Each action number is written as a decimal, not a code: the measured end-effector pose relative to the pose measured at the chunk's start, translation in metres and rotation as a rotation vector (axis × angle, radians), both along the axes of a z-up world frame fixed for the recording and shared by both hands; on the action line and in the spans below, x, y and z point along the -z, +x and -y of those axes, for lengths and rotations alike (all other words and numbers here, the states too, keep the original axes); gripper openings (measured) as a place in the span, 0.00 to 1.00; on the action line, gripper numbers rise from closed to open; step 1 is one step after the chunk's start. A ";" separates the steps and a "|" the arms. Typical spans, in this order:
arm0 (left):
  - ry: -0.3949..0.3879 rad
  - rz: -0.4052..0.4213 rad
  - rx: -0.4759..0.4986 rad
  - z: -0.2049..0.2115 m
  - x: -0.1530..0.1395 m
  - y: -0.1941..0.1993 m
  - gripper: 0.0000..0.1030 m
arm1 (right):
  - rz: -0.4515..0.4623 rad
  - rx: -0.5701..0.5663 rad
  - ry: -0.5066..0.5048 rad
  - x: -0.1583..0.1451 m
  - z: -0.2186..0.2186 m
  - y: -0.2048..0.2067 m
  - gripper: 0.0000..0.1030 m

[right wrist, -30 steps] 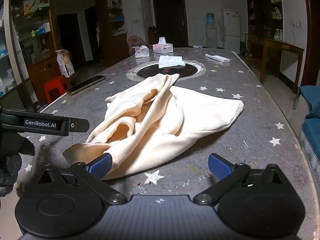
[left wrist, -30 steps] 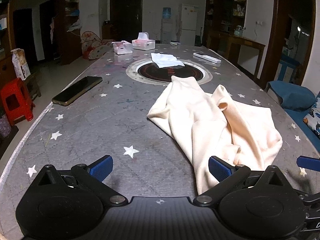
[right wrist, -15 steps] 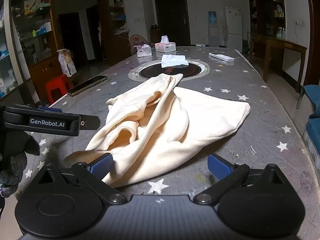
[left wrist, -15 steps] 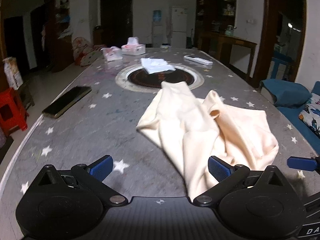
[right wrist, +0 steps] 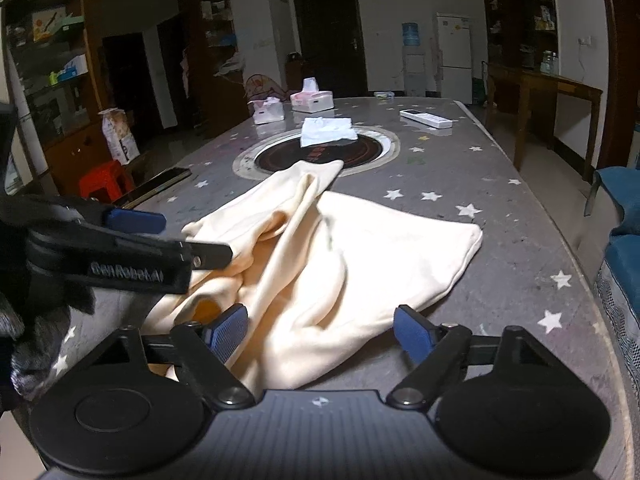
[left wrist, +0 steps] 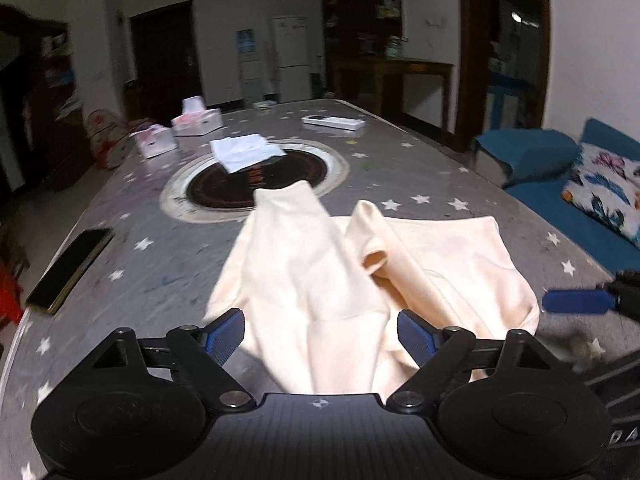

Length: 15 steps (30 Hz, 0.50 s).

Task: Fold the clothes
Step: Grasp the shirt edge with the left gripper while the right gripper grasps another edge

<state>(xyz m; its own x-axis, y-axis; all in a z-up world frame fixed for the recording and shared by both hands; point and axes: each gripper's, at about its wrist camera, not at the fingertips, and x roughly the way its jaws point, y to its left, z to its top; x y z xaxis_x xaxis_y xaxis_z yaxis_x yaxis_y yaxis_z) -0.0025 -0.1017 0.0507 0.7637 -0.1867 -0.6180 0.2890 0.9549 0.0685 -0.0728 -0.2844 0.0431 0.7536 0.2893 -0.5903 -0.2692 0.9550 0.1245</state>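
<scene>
A cream garment [left wrist: 360, 276] lies crumpled on the grey star-patterned table [left wrist: 160, 264]; it also shows in the right wrist view [right wrist: 340, 264]. My left gripper [left wrist: 320, 336] is open, its blue pads either side of the garment's near hem. My right gripper [right wrist: 320, 332] is open over the garment's near edge. A right fingertip [left wrist: 576, 301] shows at the right of the left wrist view. The left gripper's body [right wrist: 120, 256] crosses the left of the right wrist view.
A round black hotplate [left wrist: 260, 178] with a white folded cloth [left wrist: 244, 150] sits mid-table. A phone [left wrist: 68, 268] lies at the left edge. Two tissue boxes [left wrist: 196, 120] and a remote [left wrist: 332, 122] stand at the far end. A blue sofa [left wrist: 560, 184] is to the right.
My left gripper has moved right and forward so the garment's near hem now lies between its pads. My right gripper has moved closer to the garment. Both stay open.
</scene>
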 end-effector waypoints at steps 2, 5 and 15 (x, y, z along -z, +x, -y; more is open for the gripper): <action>0.010 -0.002 0.027 0.004 0.003 0.006 0.82 | 0.004 0.006 -0.003 -0.002 0.002 0.006 0.76; 0.017 -0.017 0.048 0.006 0.009 0.015 0.70 | 0.014 0.008 -0.010 -0.006 0.004 0.014 0.74; -0.067 -0.038 0.023 -0.017 0.011 0.024 0.11 | 0.009 -0.054 -0.010 -0.011 -0.009 0.058 0.58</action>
